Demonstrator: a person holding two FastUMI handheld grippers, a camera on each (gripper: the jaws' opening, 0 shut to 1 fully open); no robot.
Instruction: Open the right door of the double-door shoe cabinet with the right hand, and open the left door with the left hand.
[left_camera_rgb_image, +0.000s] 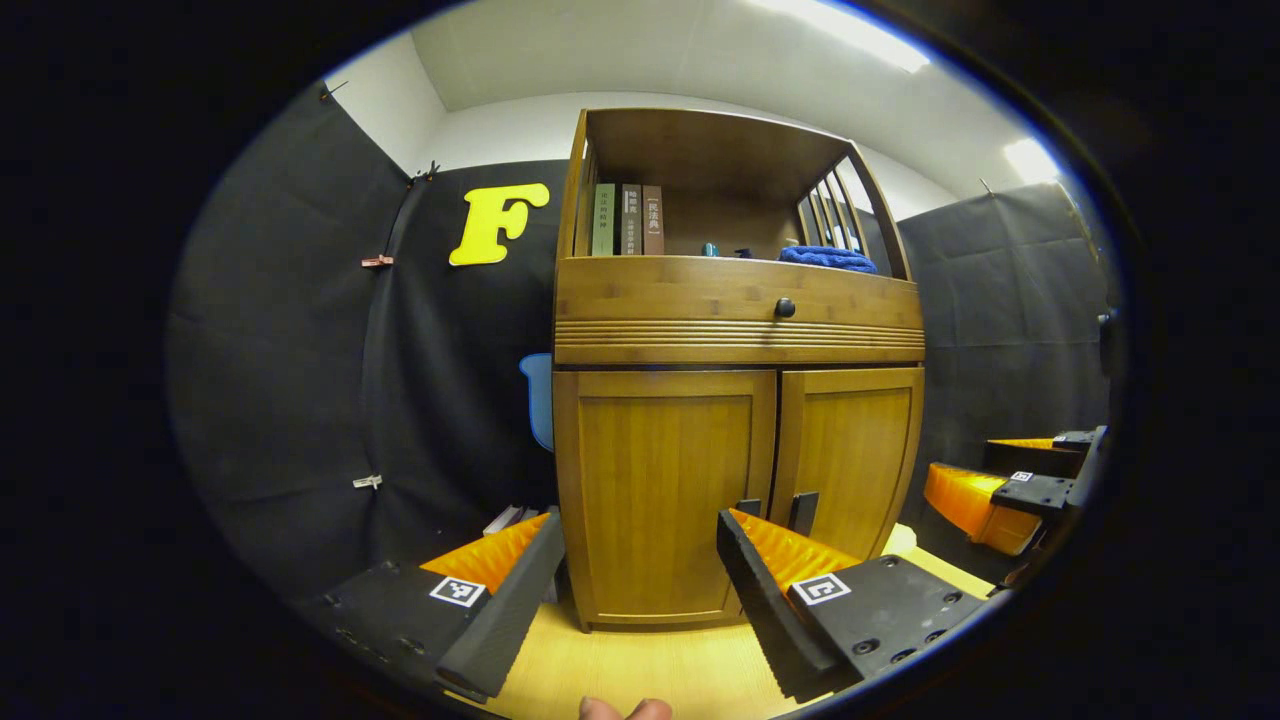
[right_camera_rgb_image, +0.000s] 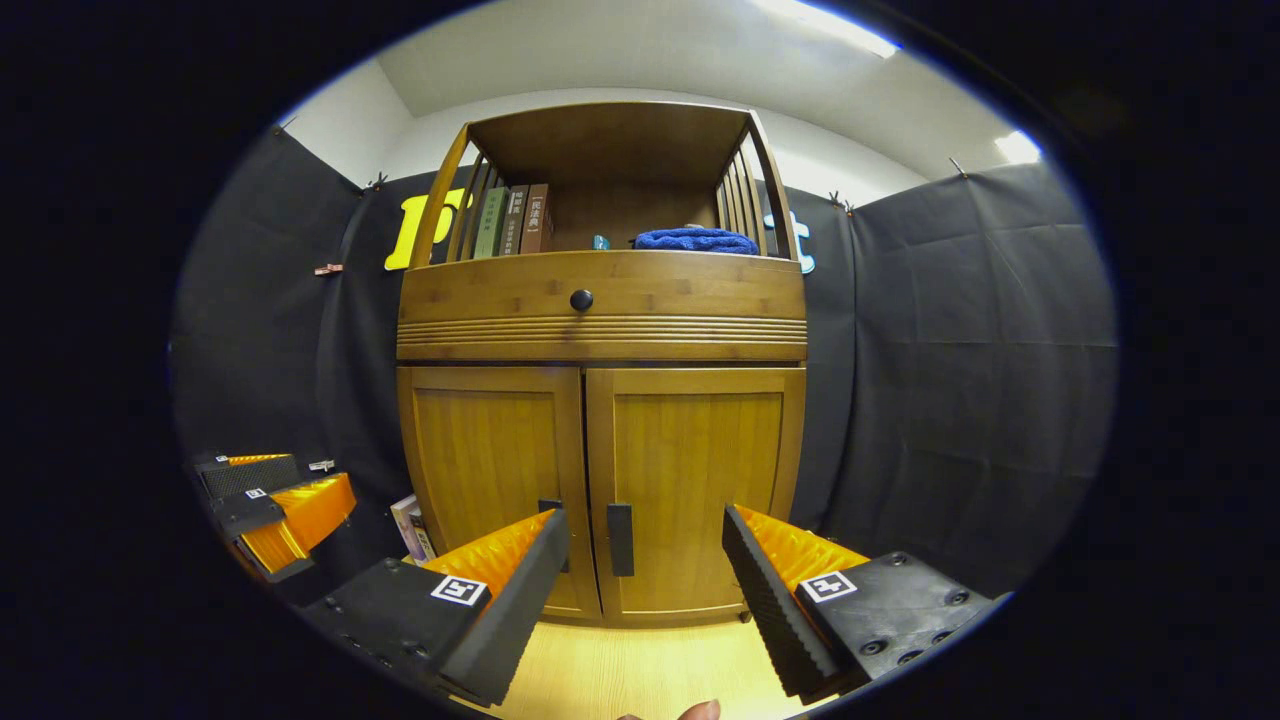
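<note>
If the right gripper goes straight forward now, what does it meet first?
Probably the right door, near its handle. The right gripper is open and its fingers frame that door; depth is unclear.

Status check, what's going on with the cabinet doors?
Both tongs, left and right, open, short of the cabinet. Left door and right door shut. Nothing blocking the handles.

bright ceiling strip lights (left_camera_rgb_image: 850, 30) w/ glare; sharp focus, strong fisheye edge bending.

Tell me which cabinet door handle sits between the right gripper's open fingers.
The right door's handle: it shows whole between the fingers, while the left door's handle is mostly hidden behind one finger.
</note>
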